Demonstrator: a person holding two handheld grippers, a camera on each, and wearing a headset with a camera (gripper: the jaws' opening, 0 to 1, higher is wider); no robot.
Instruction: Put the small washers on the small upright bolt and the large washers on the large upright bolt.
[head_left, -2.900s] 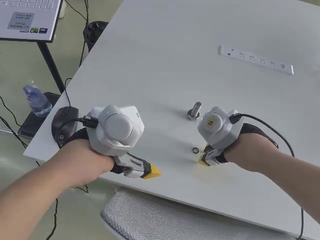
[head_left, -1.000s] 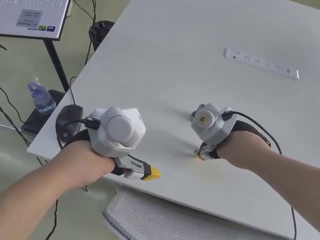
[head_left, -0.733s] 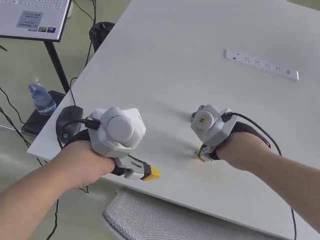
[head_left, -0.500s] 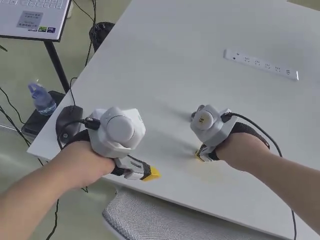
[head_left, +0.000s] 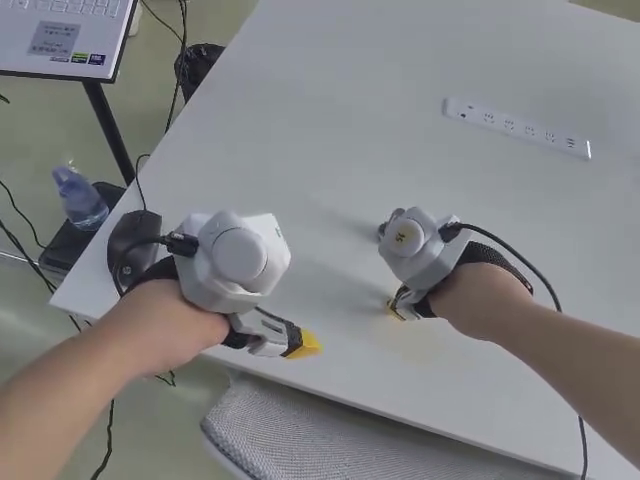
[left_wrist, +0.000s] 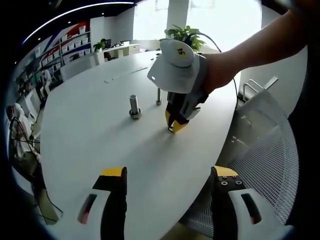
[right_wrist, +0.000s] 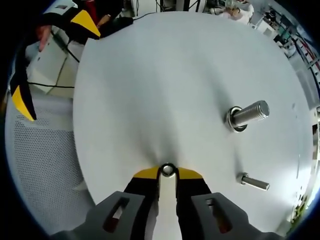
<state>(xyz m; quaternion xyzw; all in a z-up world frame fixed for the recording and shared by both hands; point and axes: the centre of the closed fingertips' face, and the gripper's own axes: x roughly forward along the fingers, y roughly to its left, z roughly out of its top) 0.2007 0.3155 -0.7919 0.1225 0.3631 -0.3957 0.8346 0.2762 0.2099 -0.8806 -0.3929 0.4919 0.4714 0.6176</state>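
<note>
Pinching a washer (right_wrist: 168, 169) between its yellow tips, the right gripper (right_wrist: 168, 177) points down at the table (right_wrist: 165, 75), jaws nearly together around the ring. The washer sits low at the tips, at or just above the table; I cannot tell if it is lifted. It seems about flat, so its hole axis points up from the table and its wide face is toward the camera of the right gripper view. To do this step well, I think the grip should stay firm on the rim and not cover the hole, and the ring should be carried level, then lowered straight down with the hole over the bolt tip. The small bolt (right_wrist: 255, 183) and the large bolt (right_wrist: 248, 114) stand to one side of the gripper, apart from it and near each other. Both have their long axis upright from the table, threads up; they look leaned in this view because of the lens. The washer looks small, so the small bolt is probably its place, but this is a judgement. At the foot of the large bolt there is a ring; washer or bolt head, I cannot tell. The left gripper (left_wrist: 170, 172) waits near the table edge, jaws wide apart and holding nothing.
</note>
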